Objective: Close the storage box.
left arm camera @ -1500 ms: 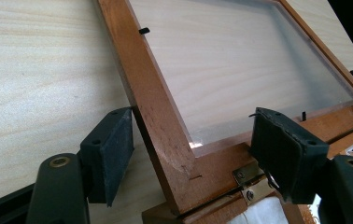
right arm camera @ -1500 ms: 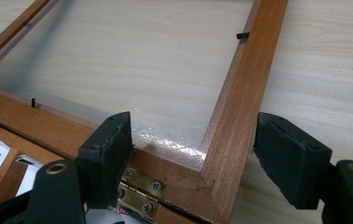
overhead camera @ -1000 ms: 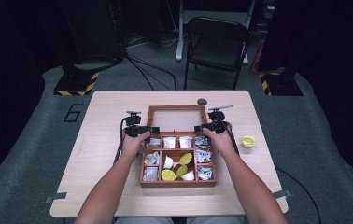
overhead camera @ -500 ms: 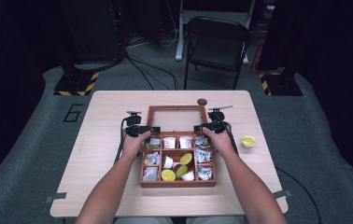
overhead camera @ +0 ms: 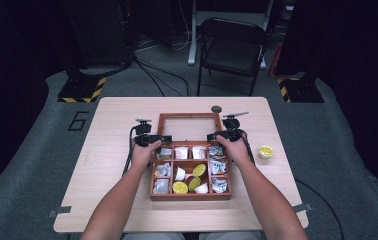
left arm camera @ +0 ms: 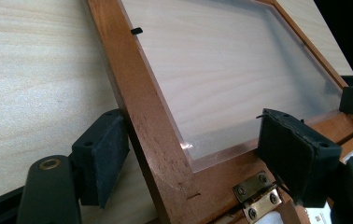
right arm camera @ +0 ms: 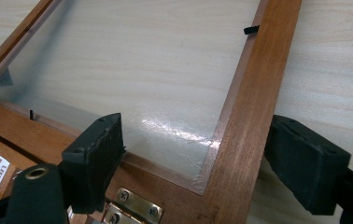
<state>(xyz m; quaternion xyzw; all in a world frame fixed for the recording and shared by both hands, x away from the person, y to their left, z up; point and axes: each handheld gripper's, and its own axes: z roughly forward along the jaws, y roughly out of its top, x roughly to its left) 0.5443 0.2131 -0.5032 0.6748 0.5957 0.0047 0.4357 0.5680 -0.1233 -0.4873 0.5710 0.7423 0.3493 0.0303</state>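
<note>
A: Left gripper view puts you right at the hinge corner: your left gripper (left arm camera: 191,163) straddles the side rail of the lid (left arm camera: 142,107), one pad just beside the rail's outer face, the other over the clear pane (left arm camera: 230,65) and apart from it. A brass hinge (left arm camera: 254,198) sits low between them.

B: And my other hand?

A: Right gripper view mirrors it. Your right gripper (right arm camera: 198,163) has the opposite rail between its jaws, both pads standing off the wood, another hinge (right arm camera: 132,207) at the bottom edge. Those jaws have just been opening, the left ones too, with a rail between each pair. Neither clamps anything.

B: What does the high view add?

A: The whole wooden box (overhead camera: 191,195) near you at the table's (overhead camera: 77,200) middle, its compartments holding white packets (overhead camera: 181,152) and yellow-lidded cups (overhead camera: 180,187); the gripper views show hardly any of that. The lid lies open flat on the table beyond the box. A lone yellow-lidded cup (overhead camera: 265,151) stands well to the right, a small dark disc (overhead camera: 216,109) beyond the lid.

B: Anything moved since a second ago?

A: No. Hands, box and lid sit where they were.

B: My pose?

A: Both forearms reach forward along the box's sides, hands at its far corners, grippers pointing away from you over the hinge line.
</note>
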